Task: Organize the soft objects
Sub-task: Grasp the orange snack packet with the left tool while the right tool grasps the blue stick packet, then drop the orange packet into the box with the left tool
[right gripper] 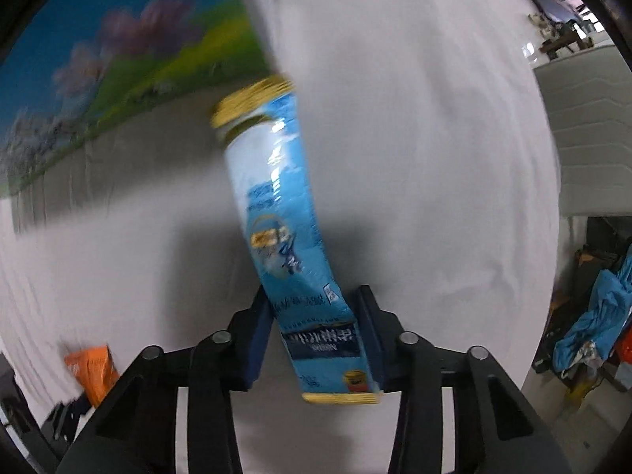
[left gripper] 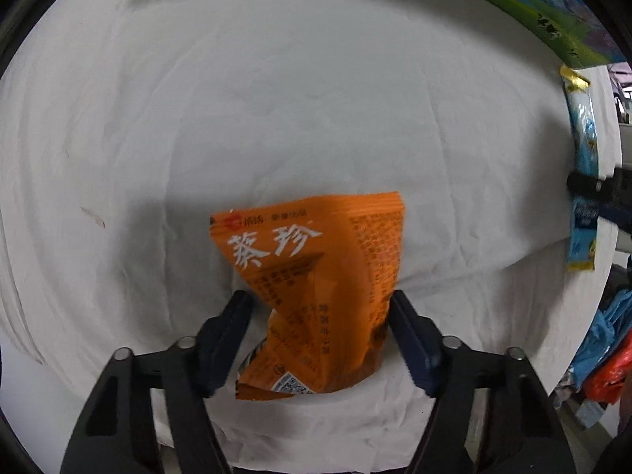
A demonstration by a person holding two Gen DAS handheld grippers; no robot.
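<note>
My left gripper (left gripper: 320, 300) is shut on an orange snack packet (left gripper: 316, 276) with white Chinese lettering, holding it above the white cloth (left gripper: 276, 98). My right gripper (right gripper: 314, 296) is shut on a long light-blue packet (right gripper: 284, 217) with yellow ends, gripped near its lower end, the rest sticking forward. The blue packet also shows at the right edge of the left wrist view (left gripper: 584, 166), with a dark finger of the right gripper on it. The orange packet shows at the lower left of the right wrist view (right gripper: 93, 371).
A box printed with blue sky and green grass (right gripper: 118, 59) stands on the cloth, also at the top right of the left wrist view (left gripper: 533, 0). Blue and orange items (right gripper: 600, 316) lie beyond the table's right edge.
</note>
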